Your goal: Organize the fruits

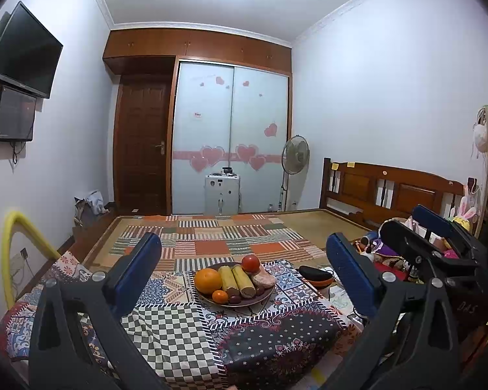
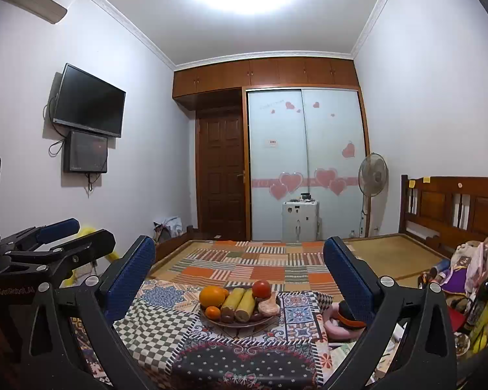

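Brown plate (image 1: 270, 292) is sitting at twelve o'clock on the patchwork cloth (image 1: 166, 325), holding all the fruits (image 1: 234, 281) together; both the left gripper (image 1: 244, 260) and right gripper (image 2: 239, 260) are hovering wide apart, gripping nothing.

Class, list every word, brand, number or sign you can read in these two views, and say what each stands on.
"GenRobot.AI": on the black body of the left gripper, seen in the right wrist view.
"DAS": seemingly scratched on the right gripper, seen in the left wrist view; a doubtful reading.
Small label on the wardrobe door: too blurred to read.
Yellow notes on the headboard: no writing legible.
Logo on the television: too small.
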`<state>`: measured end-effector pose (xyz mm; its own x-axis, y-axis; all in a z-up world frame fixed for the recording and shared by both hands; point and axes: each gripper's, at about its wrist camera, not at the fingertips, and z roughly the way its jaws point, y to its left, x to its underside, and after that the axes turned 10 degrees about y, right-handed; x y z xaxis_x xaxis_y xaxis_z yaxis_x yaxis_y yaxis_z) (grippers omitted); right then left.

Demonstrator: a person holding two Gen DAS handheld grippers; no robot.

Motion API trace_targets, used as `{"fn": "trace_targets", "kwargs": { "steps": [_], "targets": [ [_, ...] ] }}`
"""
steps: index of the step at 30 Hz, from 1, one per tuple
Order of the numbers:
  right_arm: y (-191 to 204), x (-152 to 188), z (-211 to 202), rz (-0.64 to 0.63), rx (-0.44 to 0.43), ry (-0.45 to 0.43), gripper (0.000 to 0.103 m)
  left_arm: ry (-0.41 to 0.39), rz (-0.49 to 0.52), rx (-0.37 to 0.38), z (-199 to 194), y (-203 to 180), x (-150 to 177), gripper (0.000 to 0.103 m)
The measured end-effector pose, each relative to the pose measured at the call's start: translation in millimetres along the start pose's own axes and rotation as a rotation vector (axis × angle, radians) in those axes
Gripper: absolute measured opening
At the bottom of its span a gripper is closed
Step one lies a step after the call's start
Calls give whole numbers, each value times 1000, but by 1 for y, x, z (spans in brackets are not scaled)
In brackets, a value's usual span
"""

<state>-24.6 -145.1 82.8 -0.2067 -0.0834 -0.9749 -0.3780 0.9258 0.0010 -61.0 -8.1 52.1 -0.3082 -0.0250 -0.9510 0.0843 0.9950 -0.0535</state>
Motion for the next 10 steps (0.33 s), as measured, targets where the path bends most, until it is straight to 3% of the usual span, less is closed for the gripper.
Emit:
{"fn": "trace_targets", "kwargs": {
  "steps": [10],
  "targets": [
    [0, 0, 0, 3, -3, 4, 103, 13, -2, 14, 2, -2, 1, 103]
  ]
}}
